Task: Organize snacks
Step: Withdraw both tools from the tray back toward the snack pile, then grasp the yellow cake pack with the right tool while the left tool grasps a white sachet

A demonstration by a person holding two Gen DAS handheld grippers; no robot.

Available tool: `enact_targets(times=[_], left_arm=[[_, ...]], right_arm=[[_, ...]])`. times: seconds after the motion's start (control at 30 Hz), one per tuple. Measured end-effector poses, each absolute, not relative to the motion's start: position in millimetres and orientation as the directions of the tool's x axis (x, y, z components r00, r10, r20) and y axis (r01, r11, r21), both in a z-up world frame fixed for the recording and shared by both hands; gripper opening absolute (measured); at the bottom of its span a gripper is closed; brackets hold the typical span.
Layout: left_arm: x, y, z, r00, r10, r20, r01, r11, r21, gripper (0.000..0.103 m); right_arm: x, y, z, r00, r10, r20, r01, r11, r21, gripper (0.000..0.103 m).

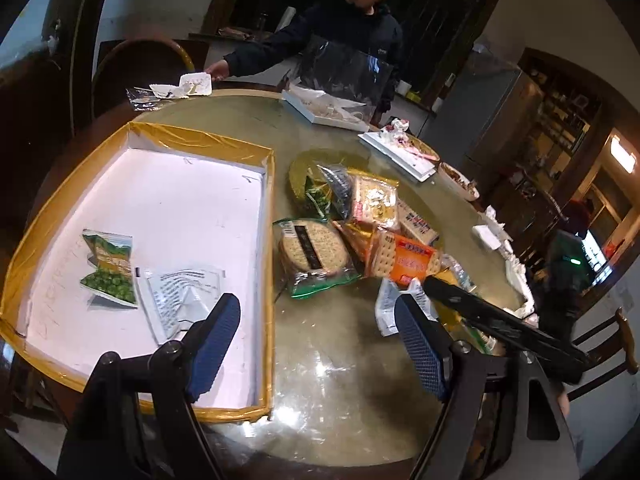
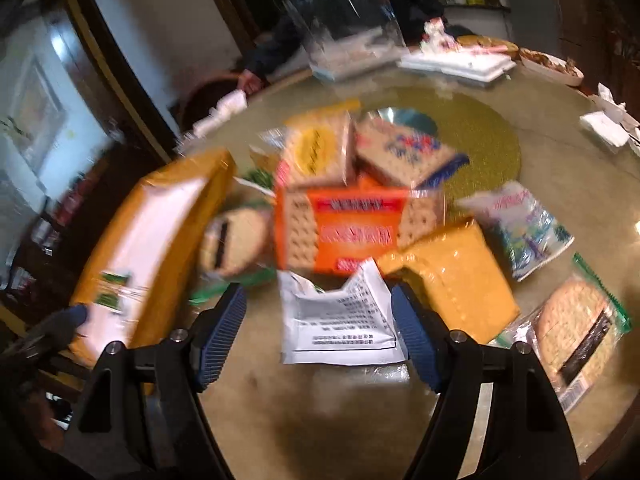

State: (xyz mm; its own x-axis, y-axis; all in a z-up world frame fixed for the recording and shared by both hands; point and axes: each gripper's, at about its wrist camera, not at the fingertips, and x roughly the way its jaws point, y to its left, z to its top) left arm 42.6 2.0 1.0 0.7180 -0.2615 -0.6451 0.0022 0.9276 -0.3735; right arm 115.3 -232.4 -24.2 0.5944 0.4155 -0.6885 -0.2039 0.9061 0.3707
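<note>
A white box [image 1: 168, 208] with yellow taped edges lies on the table's left; it shows blurred in the right wrist view [image 2: 160, 232]. Inside lie a green pea packet [image 1: 109, 266] and a white sachet [image 1: 180, 292]. My left gripper [image 1: 320, 344] is open and empty, straddling the box's right wall. A pile of snacks lies to the right: a round-cracker pack [image 1: 312, 252], an orange cracker pack [image 1: 404, 258] [image 2: 344, 228]. My right gripper [image 2: 318, 328] is open, with a white sachet [image 2: 340, 320] lying between its fingers; its arm shows in the left wrist view [image 1: 500, 320].
Around the pile lie a yellow packet [image 2: 452, 280], a blue-white bag [image 2: 524, 228] and a second round-cracker pack [image 2: 576, 328]. A person [image 1: 352, 40] stands at the far side. White trays [image 1: 400, 152] and dishes sit at the back. A chair [image 1: 608, 344] stands at right.
</note>
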Motion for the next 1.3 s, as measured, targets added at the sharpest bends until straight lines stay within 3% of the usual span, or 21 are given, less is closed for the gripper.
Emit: enact_targets(times=[0.1, 0.23, 0.4, 0.43, 0.53, 0.67, 0.73, 0.8, 0.93, 1.0, 1.03, 1.17, 1.3], left_arm=[[51, -17, -1, 0.682, -0.312, -0.662, 0.056, 0.924, -0.378, 0.080], [65, -49, -5, 0.637, -0.376, -0.673, 0.152, 0.917, -0.368, 0.080], [92, -75, -30, 0.557, -0.376, -0.741, 0.158, 0.923, -0.350, 0.080], [98, -78, -35, 0.545, -0.369, -0.753, 0.158, 0.927, -0.340, 0.079], [112, -87, -43, 0.512, -0.350, -0.785, 0.156, 0.936, -0.316, 0.079], [133, -100, -53, 0.482, -0.363, -0.798, 0.159, 0.931, -0.328, 0.077], [142, -108, -58, 0.477, -0.359, -0.802, 0.174, 0.933, -0.314, 0.070], [150, -115, -65, 0.458, -0.363, -0.812, 0.169, 0.932, -0.321, 0.054], [144, -124, -66, 0.447, -0.381, -0.809, 0.192, 0.925, -0.329, 0.040], [135, -125, -67, 0.471, -0.350, -0.810, 0.186, 0.937, -0.297, 0.016], [131, -124, -66, 0.475, -0.348, -0.808, 0.189, 0.937, -0.293, 0.010], [114, -112, -66, 0.480, -0.385, -0.788, 0.176, 0.923, -0.343, 0.002], [95, -88, -61, 0.476, -0.436, -0.764, 0.141, 0.895, -0.423, 0.000]], right_arm=[[108, -257, -10, 0.640, 0.403, -0.654, -0.204, 0.910, 0.361, 0.075], [124, -286, -10, 0.648, 0.336, -0.683, -0.150, 0.936, 0.319, 0.075], [149, -282, -39, 0.578, 0.331, -0.746, -0.166, 0.942, 0.290, 0.075], [147, -279, -43, 0.574, 0.318, -0.755, -0.164, 0.947, 0.275, 0.074], [143, -277, -54, 0.561, 0.305, -0.770, -0.144, 0.951, 0.272, 0.055], [131, -293, -61, 0.558, 0.327, -0.763, -0.091, 0.938, 0.335, 0.051], [124, -294, -62, 0.565, 0.326, -0.758, -0.084, 0.936, 0.341, 0.050], [119, -296, -63, 0.569, 0.337, -0.750, -0.075, 0.930, 0.361, 0.050], [113, -300, -65, 0.578, 0.356, -0.735, -0.064, 0.917, 0.393, 0.049], [112, -300, -64, 0.580, 0.349, -0.736, -0.066, 0.921, 0.384, 0.048], [112, -300, -64, 0.582, 0.348, -0.735, -0.063, 0.920, 0.386, 0.047], [109, -301, -64, 0.590, 0.336, -0.734, -0.045, 0.921, 0.386, 0.047], [100, -294, -62, 0.593, 0.363, -0.719, -0.071, 0.913, 0.402, 0.046]])
